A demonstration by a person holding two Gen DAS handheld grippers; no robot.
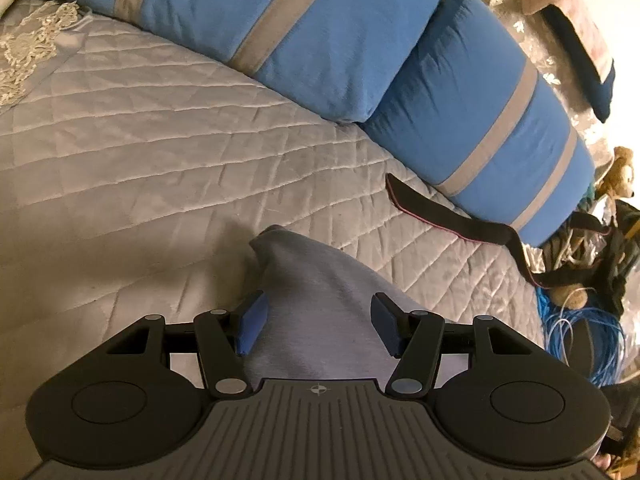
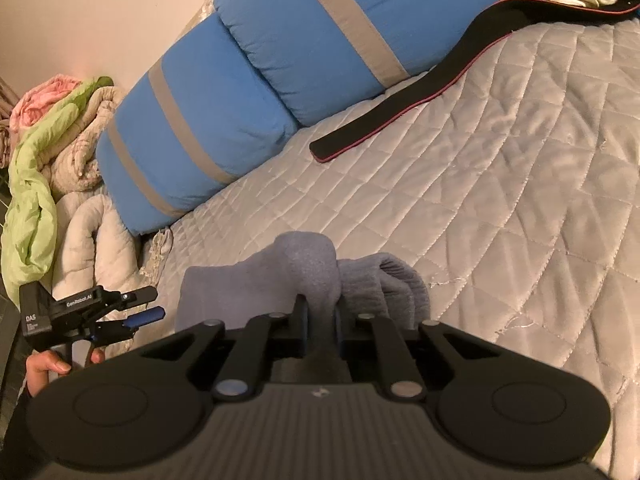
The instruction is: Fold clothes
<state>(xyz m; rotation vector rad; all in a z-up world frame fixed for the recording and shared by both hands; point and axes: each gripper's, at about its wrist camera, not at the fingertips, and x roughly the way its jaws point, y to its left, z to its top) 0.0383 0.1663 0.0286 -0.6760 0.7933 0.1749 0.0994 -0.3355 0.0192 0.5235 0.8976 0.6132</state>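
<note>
The right gripper [image 2: 322,316] is pinching a bunched grey garment [image 2: 312,264] on the quilt [image 2: 500,180]; the left gripper [image 1: 318,328] is gaping half-open over it, gripping nothing.

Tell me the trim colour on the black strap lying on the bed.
Red piping along the black strap; clearest in the right wrist view.

Black grippers — blue-padded fingers [image 1: 252,326]
</note>
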